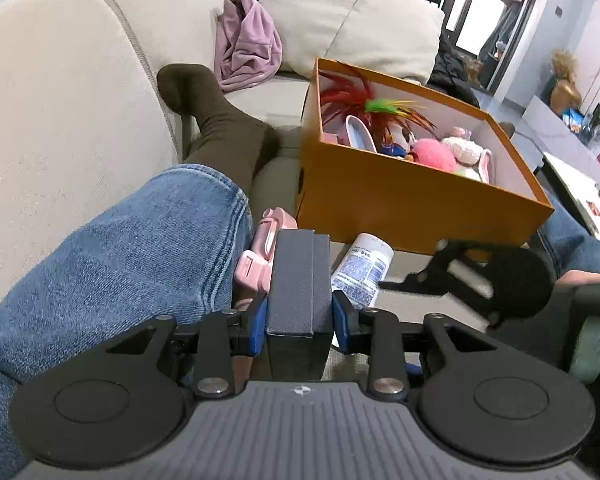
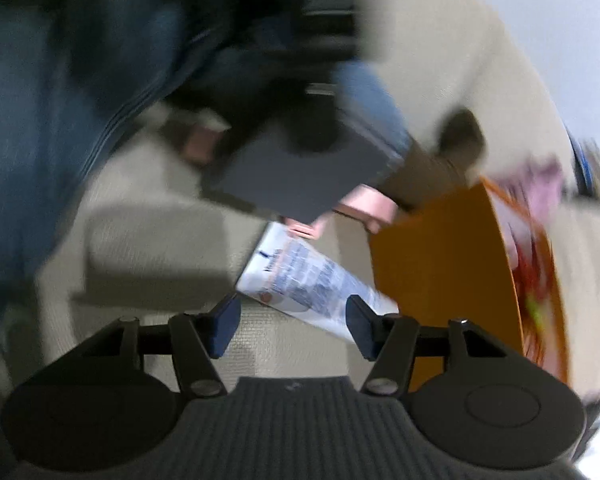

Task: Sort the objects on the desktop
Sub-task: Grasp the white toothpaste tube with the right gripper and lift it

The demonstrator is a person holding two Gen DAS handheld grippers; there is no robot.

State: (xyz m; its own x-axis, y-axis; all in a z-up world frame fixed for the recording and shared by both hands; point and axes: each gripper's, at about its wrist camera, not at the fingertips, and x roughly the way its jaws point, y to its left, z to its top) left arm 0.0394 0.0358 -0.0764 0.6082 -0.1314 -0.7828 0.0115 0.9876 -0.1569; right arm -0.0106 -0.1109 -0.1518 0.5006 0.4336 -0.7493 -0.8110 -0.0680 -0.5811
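Note:
My left gripper is shut on a dark grey flat box, held upright just in front of an orange storage box that holds several toys. A pink item lies left of the grey box and a white bottle with a blue label lies on its side to the right. In the blurred right wrist view, my right gripper is open and empty just above the white bottle. The grey box, the pink item and the orange box also show there.
A person's leg in blue jeans with a brown sock stretches along the beige sofa on the left. A pink garment and a cushion lie behind. The right gripper appears at the right of the left wrist view.

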